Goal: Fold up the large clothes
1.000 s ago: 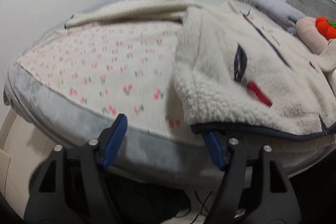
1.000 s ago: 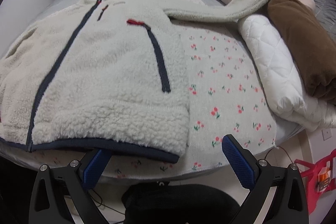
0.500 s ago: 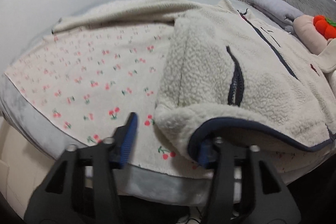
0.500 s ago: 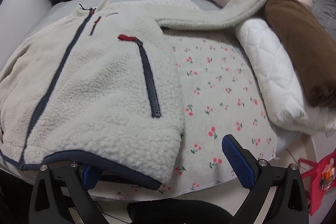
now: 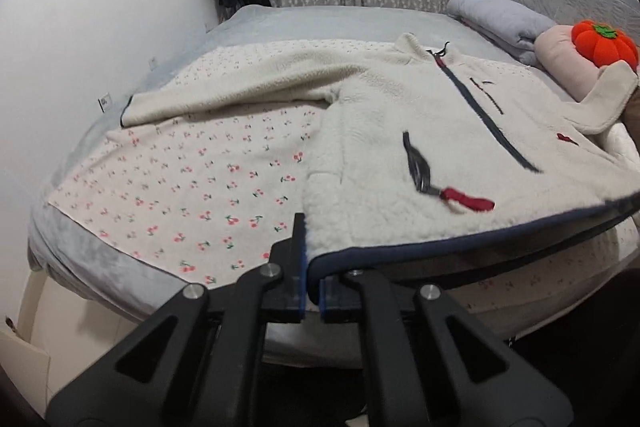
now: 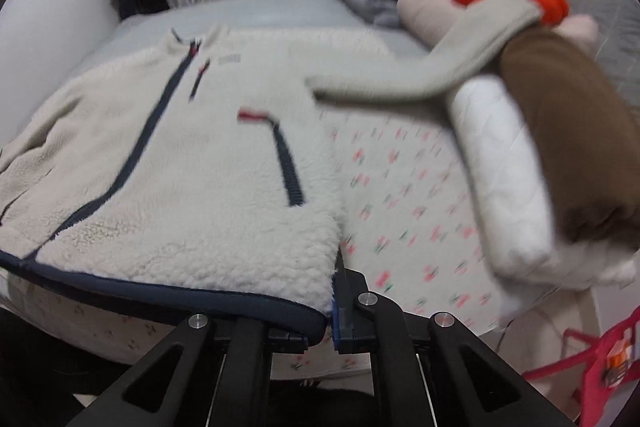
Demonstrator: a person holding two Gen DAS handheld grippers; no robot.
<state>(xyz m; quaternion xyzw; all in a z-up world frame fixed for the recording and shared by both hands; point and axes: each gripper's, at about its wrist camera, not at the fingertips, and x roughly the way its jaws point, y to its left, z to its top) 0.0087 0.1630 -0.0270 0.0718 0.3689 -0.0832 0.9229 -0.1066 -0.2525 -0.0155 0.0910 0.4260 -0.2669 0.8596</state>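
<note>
One jacket: the jacket [image 5: 380, 147] is white and fluffy, with a dark blue zip down the front and a dark blue hem. It lies front up on the bed [image 5: 280, 23], across the middle and right of the left view.
Two pockets: each has a dark zip and a red pull tab.
Two sleeves: one lies flat toward the left of the left view; the other [image 6: 460, 59] goes up over the pillows at the upper right of the right view.
Two grippers: the left gripper [image 5: 313, 291] has its jaws clamped on one hem corner. The right gripper [image 6: 329, 315] has its jaws clamped on the other hem corner.
Hem: lifted off the cherry sheet [image 5: 192, 195].
One pumpkin toy [image 5: 604, 43]: orange, upper right.
</note>
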